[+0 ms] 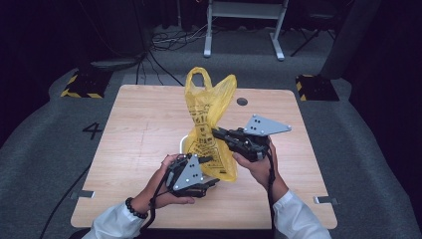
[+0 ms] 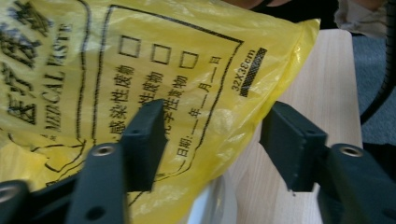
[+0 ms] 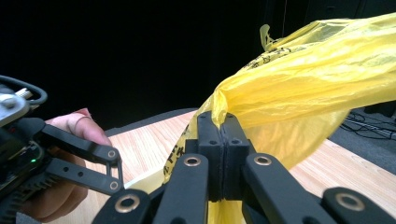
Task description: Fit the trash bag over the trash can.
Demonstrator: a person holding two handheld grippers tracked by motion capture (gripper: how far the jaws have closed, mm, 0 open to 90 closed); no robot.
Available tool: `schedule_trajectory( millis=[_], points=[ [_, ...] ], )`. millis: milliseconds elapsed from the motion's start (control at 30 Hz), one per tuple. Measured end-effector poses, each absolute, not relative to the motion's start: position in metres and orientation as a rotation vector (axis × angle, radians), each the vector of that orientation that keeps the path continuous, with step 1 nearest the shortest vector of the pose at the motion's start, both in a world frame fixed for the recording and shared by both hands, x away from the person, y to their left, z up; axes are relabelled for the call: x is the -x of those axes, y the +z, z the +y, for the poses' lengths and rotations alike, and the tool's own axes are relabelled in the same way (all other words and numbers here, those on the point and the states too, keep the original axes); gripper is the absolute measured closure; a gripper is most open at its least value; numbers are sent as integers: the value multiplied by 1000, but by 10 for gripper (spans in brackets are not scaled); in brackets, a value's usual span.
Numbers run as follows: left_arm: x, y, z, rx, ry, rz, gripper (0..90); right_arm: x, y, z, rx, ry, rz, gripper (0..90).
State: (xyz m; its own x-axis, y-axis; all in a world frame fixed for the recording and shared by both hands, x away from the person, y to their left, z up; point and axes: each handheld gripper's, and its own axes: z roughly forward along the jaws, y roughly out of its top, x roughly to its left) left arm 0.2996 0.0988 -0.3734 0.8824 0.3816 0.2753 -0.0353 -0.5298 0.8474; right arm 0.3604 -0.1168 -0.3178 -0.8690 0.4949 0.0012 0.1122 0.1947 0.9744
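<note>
yellow bag (image 1: pixel 209 124): stands mid-counter (image 1: pixel 139 129), perhaps over a white container | right gripper (image 3: pixel 219 135): pressed together, pinching its film | left gripper (image 2: pixel 210 140): spread at lower corner, nothing pinched | risk: thin film tears or slips if pulled.

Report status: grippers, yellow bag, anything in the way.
Right gripper shut on yellow bag, holding it up. Left gripper open at bag's lower corner, no contact. White container under bag.

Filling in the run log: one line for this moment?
right gripper: shut on yellow bag | left gripper: open beside bag's lower corner | white container: under bag
</note>
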Motion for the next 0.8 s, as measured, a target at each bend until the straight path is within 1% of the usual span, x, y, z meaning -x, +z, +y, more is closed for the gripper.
schedule_trajectory(
  millis=[33, 133, 167, 267, 333, 400, 433, 533, 667, 767, 800],
  points=[
    [-300, -373, 99, -2068, 548, 253, 486, -360, -318, -117, -574, 1723, 2161, 899],
    [-301, -372, 104, -2037, 555, 266, 572, -360, -317, -119, -578, 1731, 2156, 899],
    [-300, -371, 107, -2020, 561, 267, 622, -360, -317, -119, -579, 1733, 2154, 899],
    [-300, -368, 113, -2000, 610, 274, 723, -359, -317, -121, -584, 1747, 2143, 899],
    [-304, -366, 119, -1999, 604, 285, 772, -358, -317, -122, -578, 1748, 2142, 899],
    [-308, -367, 123, -2017, 648, 311, 815, -358, -318, -121, -573, 1748, 2144, 899],
    [-311, -368, 126, -2023, 675, 326, 824, -357, -318, -121, -569, 1748, 2148, 899],
    [-321, -371, 134, -2031, 661, 389, 836, -357, -321, -120, -548, 1755, 2161, 898],
    [-332, -377, 139, -2059, 705, 470, 842, -358, -327, -118, -516, 1742, 2191, 898],
    [-342, -384, 143, -2068, 669, 524, 795, -358, -333, -117, -503, 1709, 2211, 897],
    [-343, -385, 144, -2073, 672, 532, 762, -358, -336, -116, -497, 1699, 2216, 898]
  ],
)
